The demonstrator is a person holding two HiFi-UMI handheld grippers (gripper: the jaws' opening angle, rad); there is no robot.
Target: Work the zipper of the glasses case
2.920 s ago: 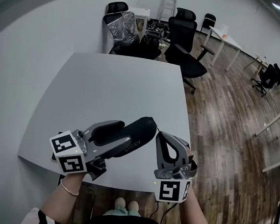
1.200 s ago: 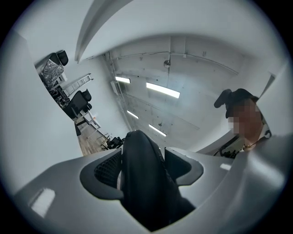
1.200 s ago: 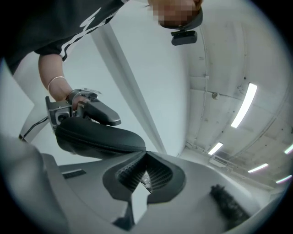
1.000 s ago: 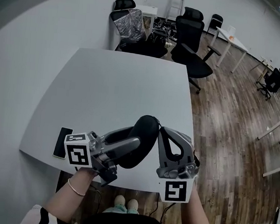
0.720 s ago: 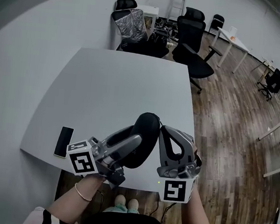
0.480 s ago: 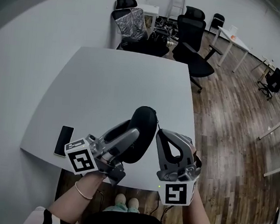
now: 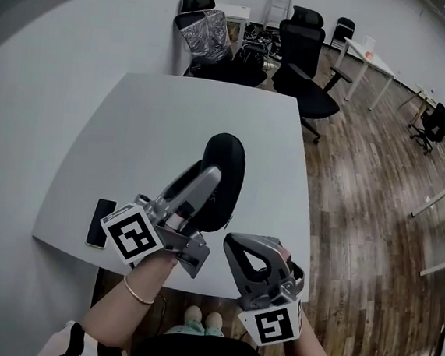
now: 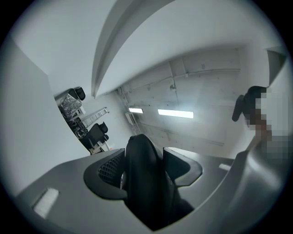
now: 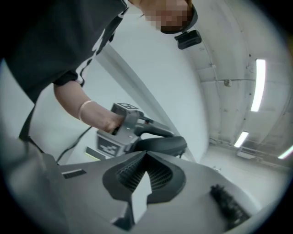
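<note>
The black oval glasses case (image 7: 225, 168) is held up over the white table (image 7: 150, 119), its long side pointing away from me. My left gripper (image 7: 203, 181) is shut on it, one grey finger lying along its top. In the left gripper view the case (image 8: 145, 183) stands edge-on, pressed between the two ribbed pads (image 8: 109, 170). My right gripper (image 7: 236, 243) hangs lower and nearer to me, apart from the case. Its jaws (image 9: 145, 170) are shut with nothing visible between them. That view shows the case (image 9: 161, 145) beyond the tips. I cannot make out the zipper.
A dark phone (image 7: 101, 222) lies near the table's front left edge. Black office chairs (image 7: 304, 60) and a foil-covered chair (image 7: 205, 35) stand behind the table. Wooden floor (image 7: 362, 187) runs to the right, with another white desk (image 7: 371, 62) further off.
The left gripper has swung the case from lying across to pointing away, and lifted it. The right gripper has come off the case's end and dropped back toward me.
</note>
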